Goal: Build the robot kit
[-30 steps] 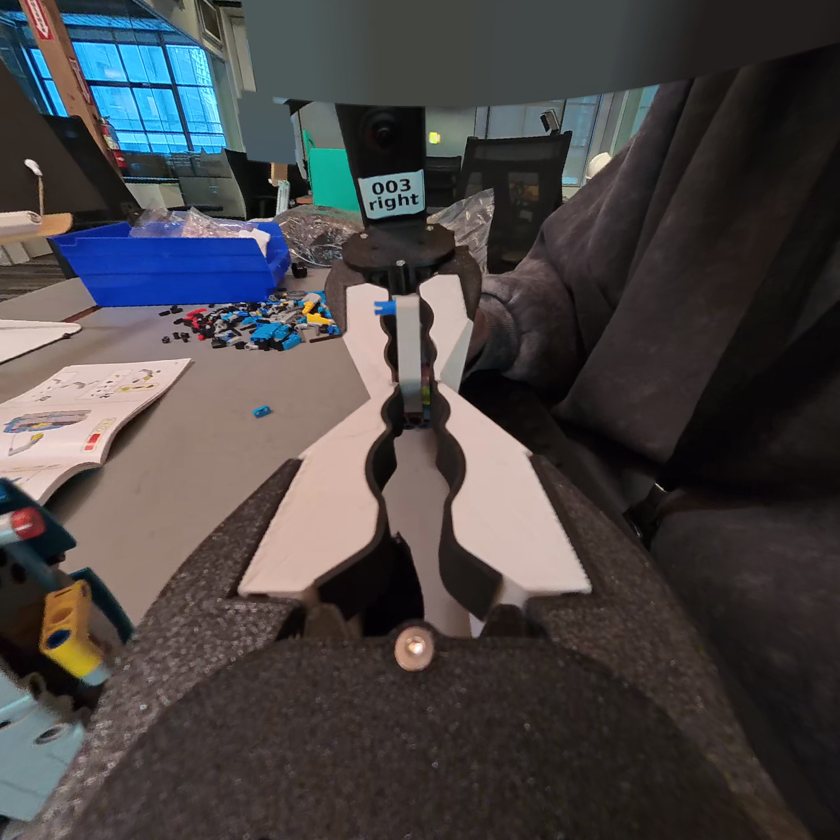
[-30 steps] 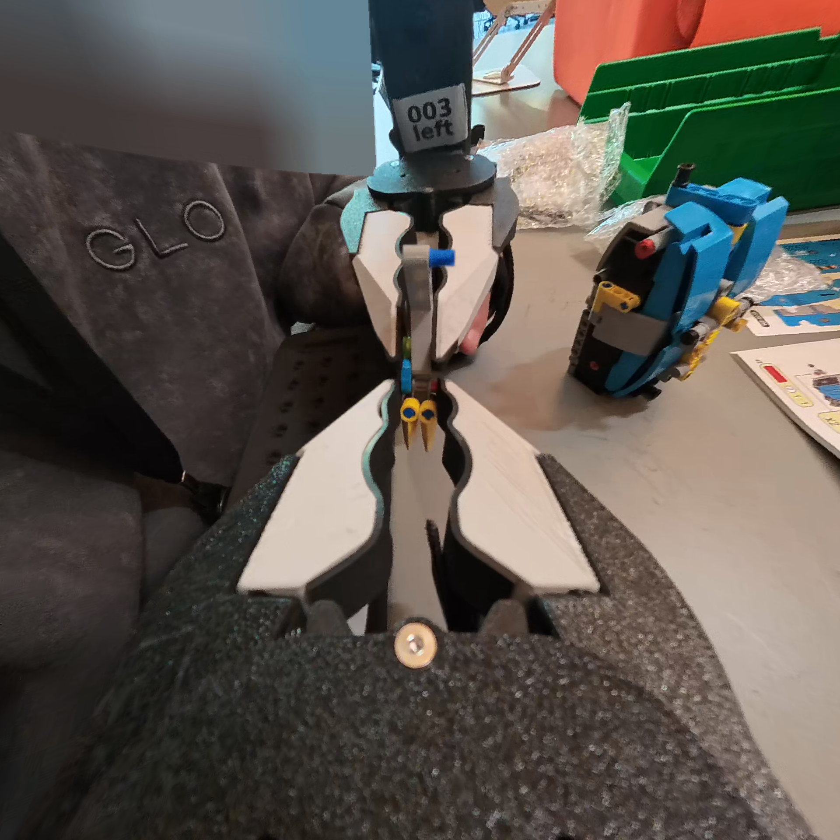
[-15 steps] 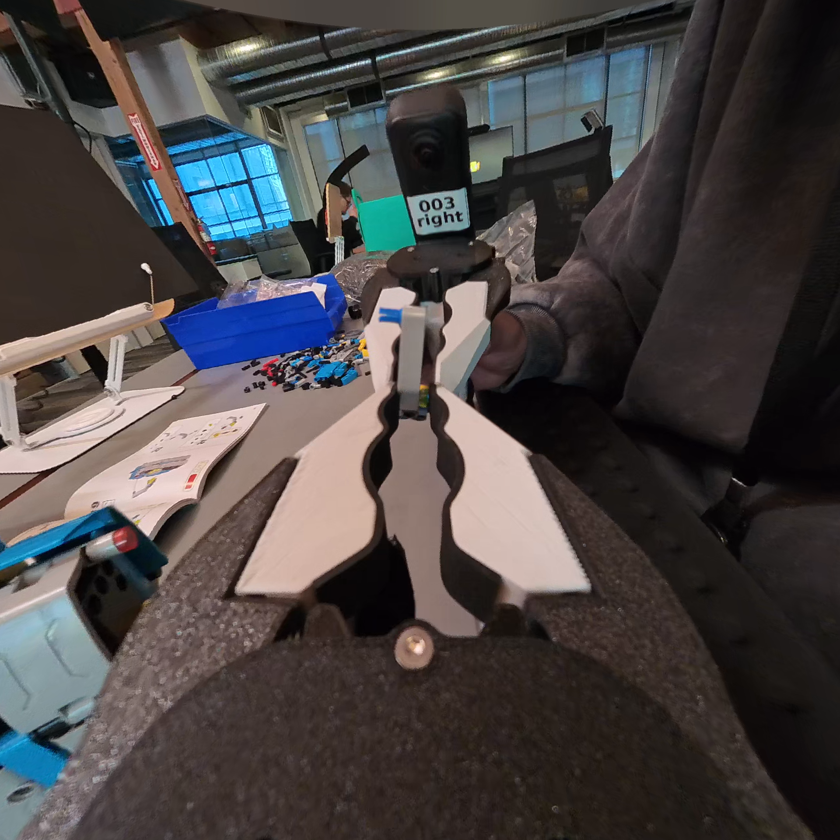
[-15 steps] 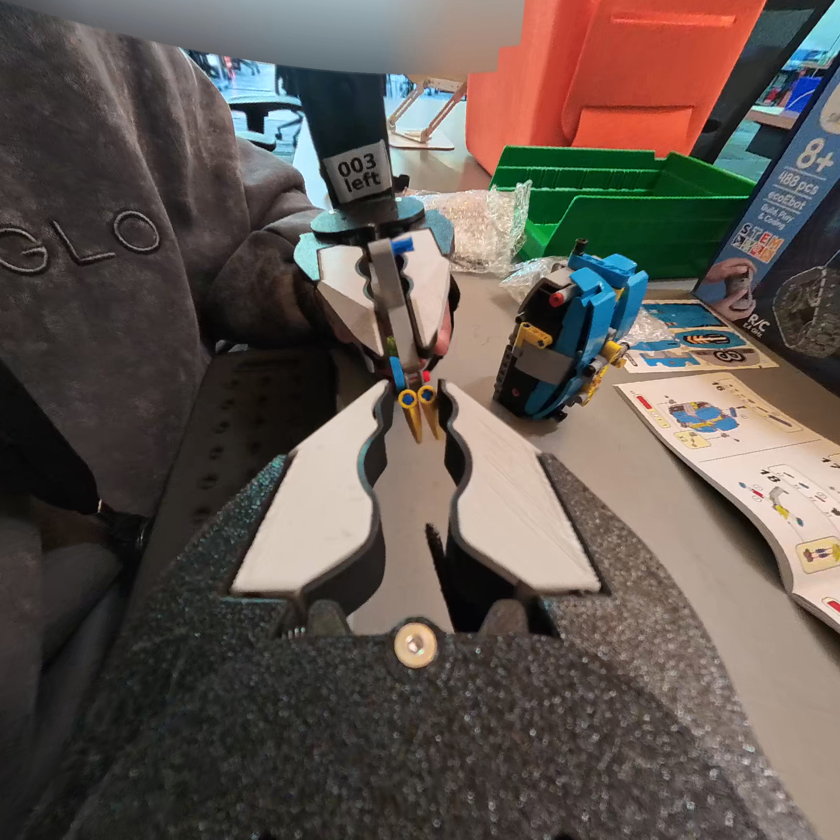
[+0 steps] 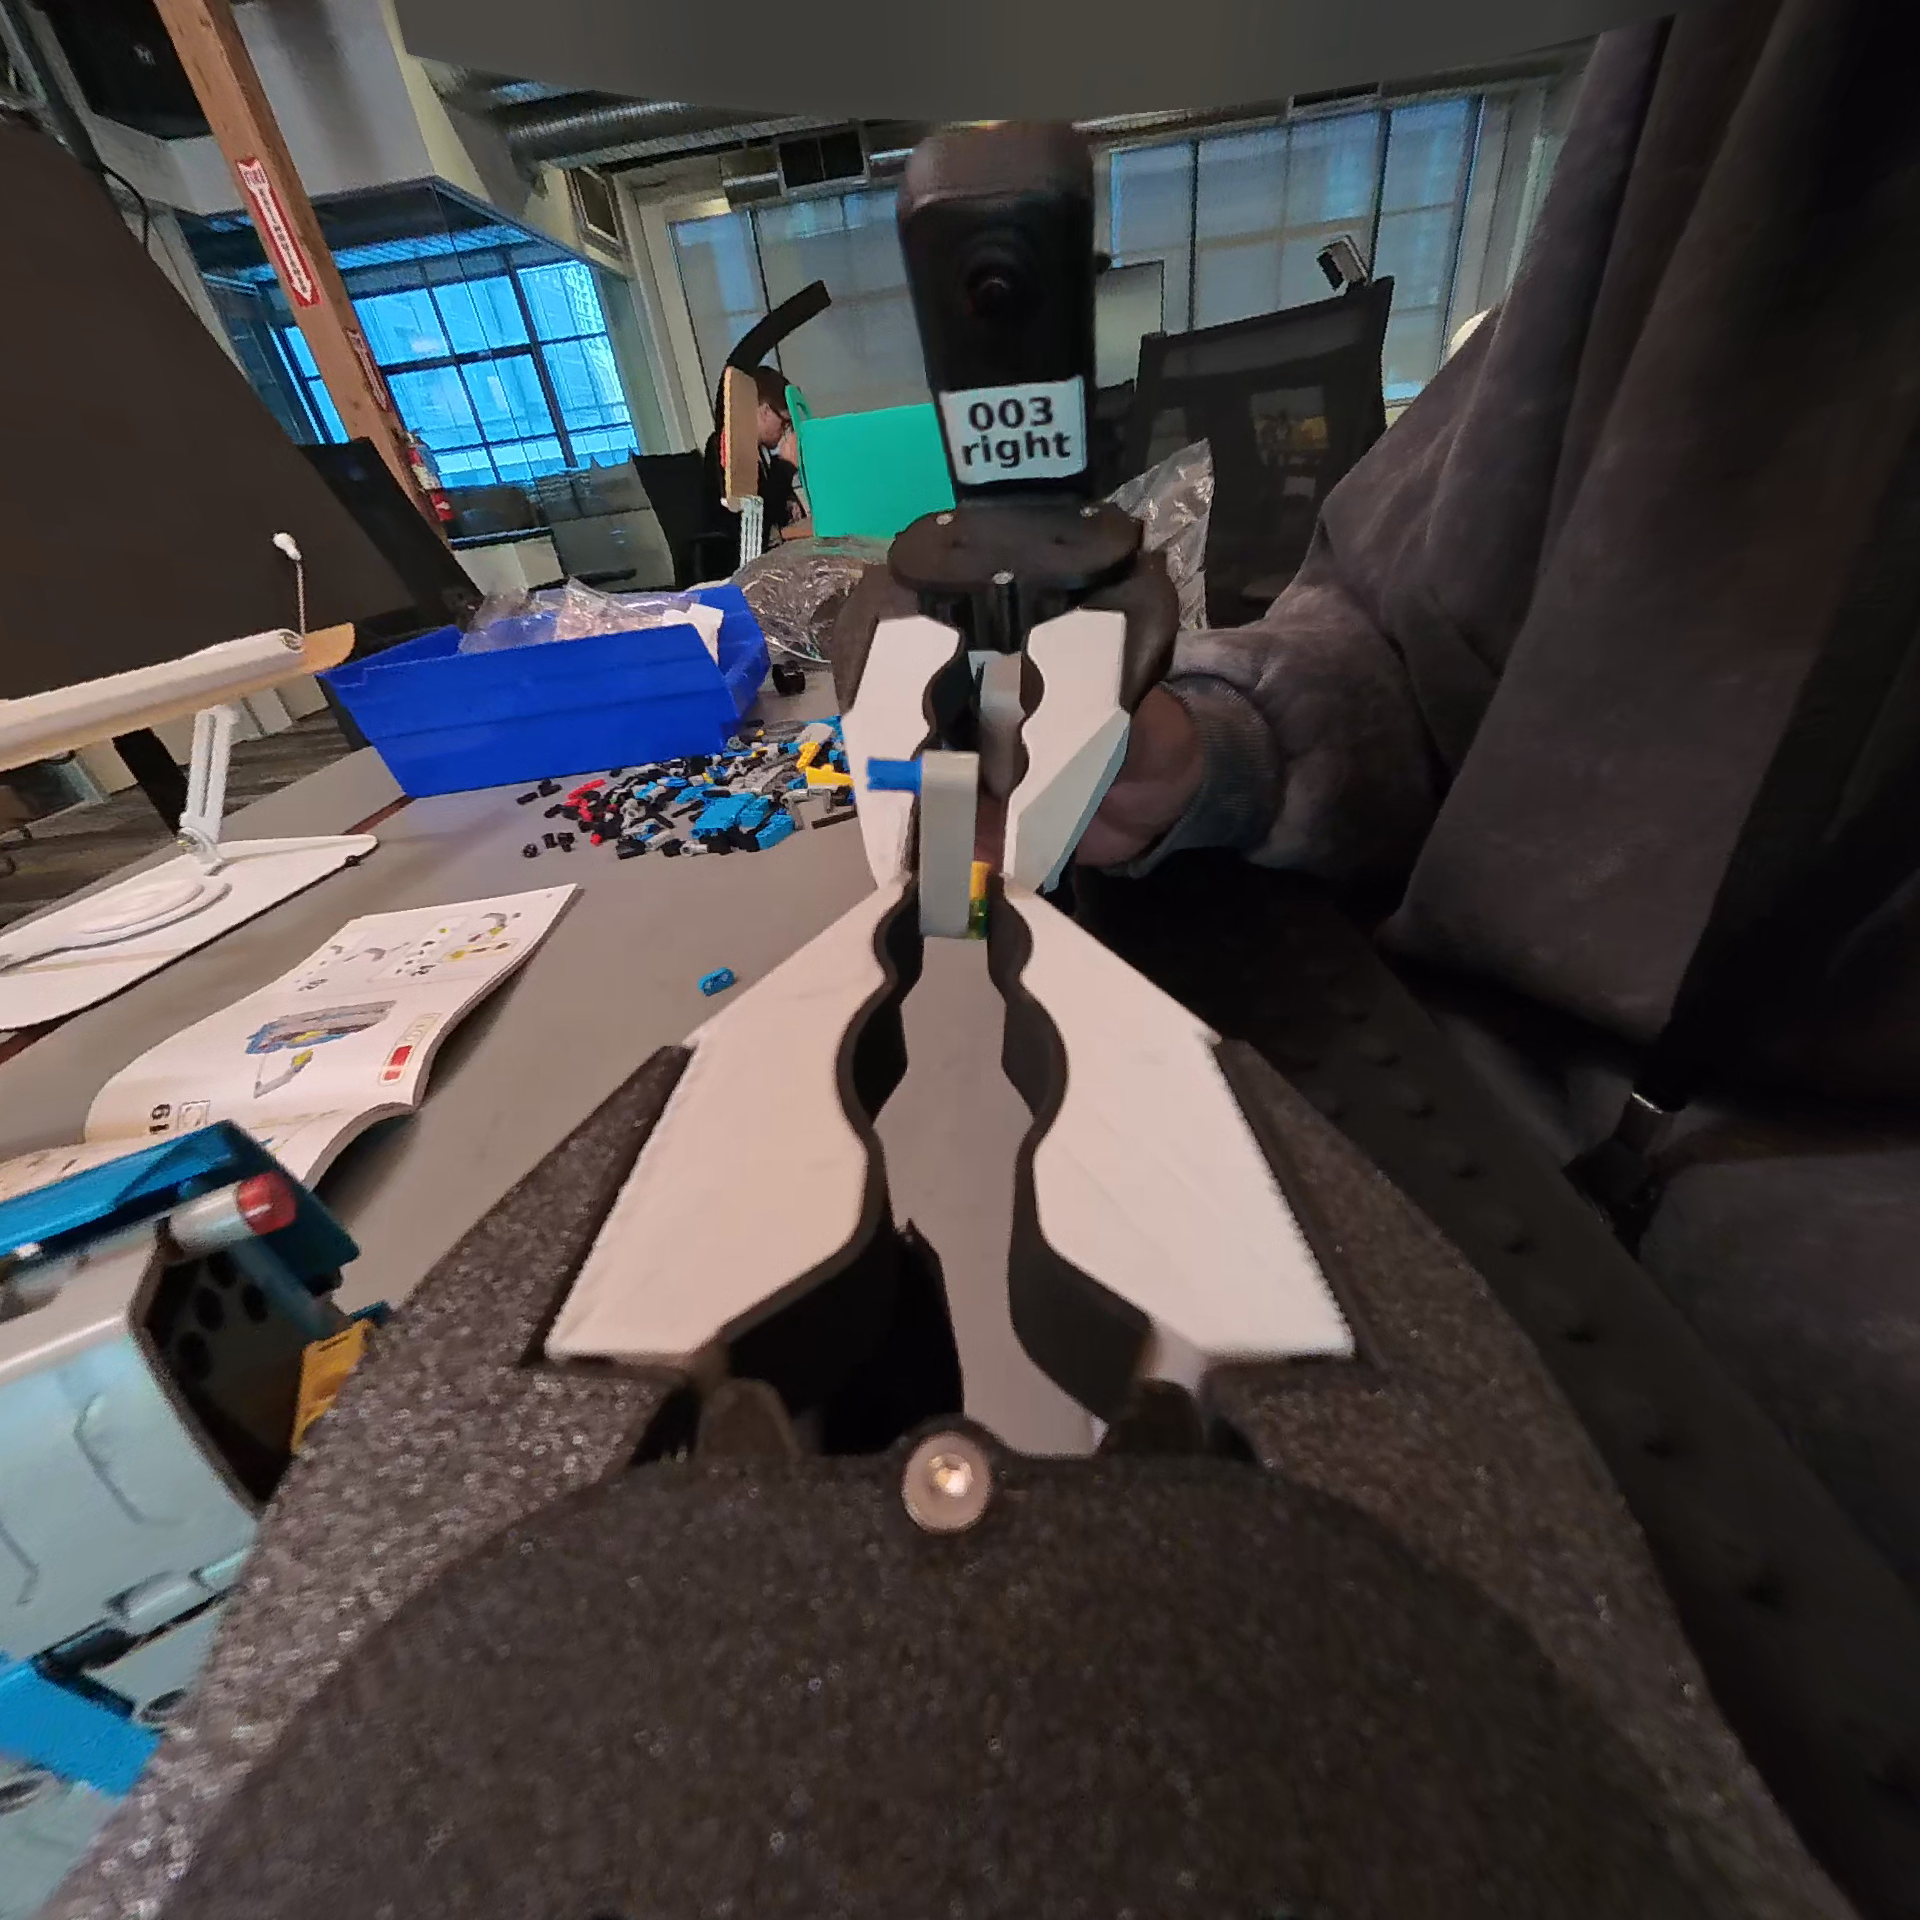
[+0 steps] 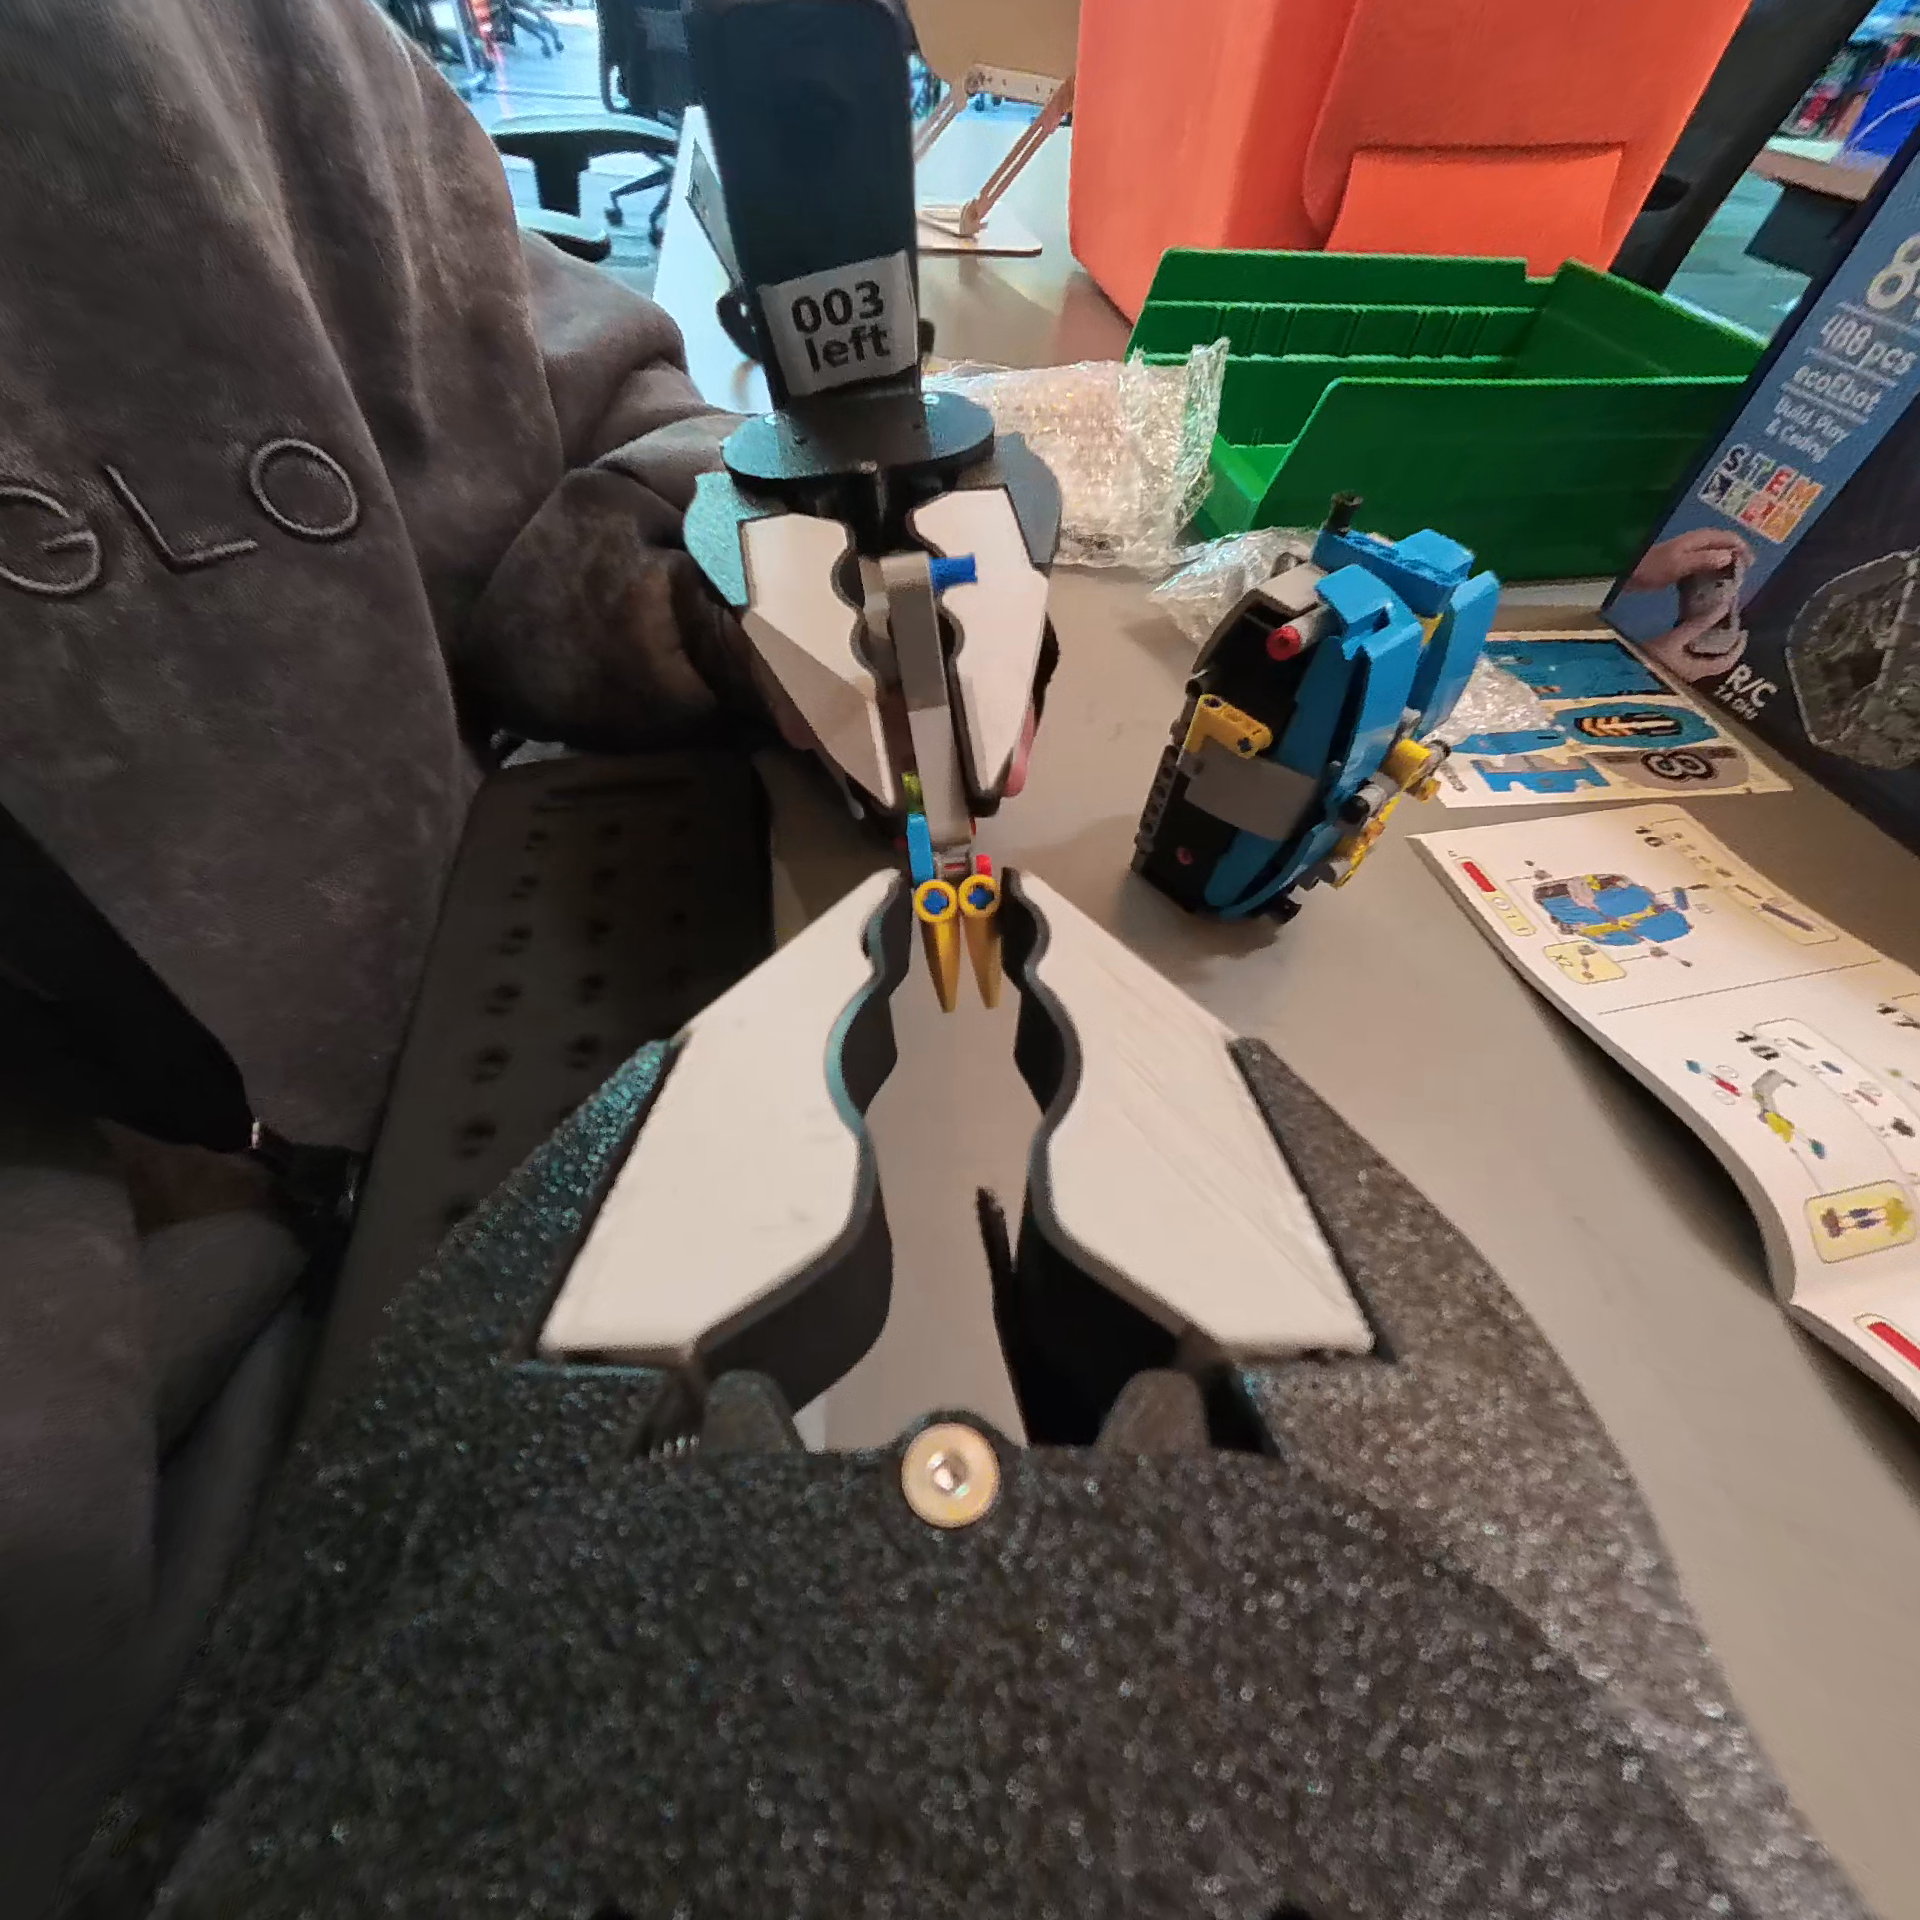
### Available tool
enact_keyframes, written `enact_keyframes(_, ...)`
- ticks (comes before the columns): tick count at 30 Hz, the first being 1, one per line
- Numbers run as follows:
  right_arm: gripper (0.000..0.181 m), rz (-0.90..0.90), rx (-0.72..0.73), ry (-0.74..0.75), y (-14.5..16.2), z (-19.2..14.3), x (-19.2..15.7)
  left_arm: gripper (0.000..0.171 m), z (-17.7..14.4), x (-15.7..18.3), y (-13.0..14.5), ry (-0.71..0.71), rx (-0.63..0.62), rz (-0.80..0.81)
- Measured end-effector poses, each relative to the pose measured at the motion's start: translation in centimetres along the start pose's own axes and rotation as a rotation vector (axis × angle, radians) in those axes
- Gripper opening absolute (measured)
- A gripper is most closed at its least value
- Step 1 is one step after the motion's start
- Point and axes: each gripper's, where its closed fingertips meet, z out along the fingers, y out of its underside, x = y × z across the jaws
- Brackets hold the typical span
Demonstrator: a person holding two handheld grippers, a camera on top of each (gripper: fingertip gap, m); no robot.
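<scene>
Desk: smooth grey desk (image 5: 644,935); office room with large windows behind.
On it: blue bin (image 5: 540,696), heap of small blue and black bricks (image 5: 717,800), open instruction booklet (image 5: 343,1029), green bin (image 6: 1455,405), crinkled plastic wrap (image 6: 1101,436), blue-black brick model (image 6: 1320,717), printed box (image 6: 1808,499).
Left gripper (image 5: 951,914): white wavy-edged jaws pinching the lower end of a flat grey brick assembly (image 5: 948,842), held above the desk edge.
Right gripper (image 6: 958,894): jaws pinching the same assembly at its two yellow tapered pieces (image 6: 961,935).
Both: grainy black foam bodies.
</scene>
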Motion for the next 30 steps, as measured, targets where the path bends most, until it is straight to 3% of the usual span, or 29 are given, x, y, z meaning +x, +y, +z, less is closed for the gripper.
enact_keyframes(8,0.014,0.063,0.007,-0.062,0.1,-0.1,-0.4,0.011,0.1,0.3,0.0,0.02,0.0,-0.043)
enact_keyframes(16,0.022,0.021,0.01,-0.014,0.5,0.3,0.1,0.011,0.1,-0.1,0.4,-0.018,-0.035,0.02)
enact_keyframes(30,0.016,0.035,-0.05,0.004,1.0,0.4,0.1,0.01,0.4,0.3,0.9,-0.027,-0.063,0.043)
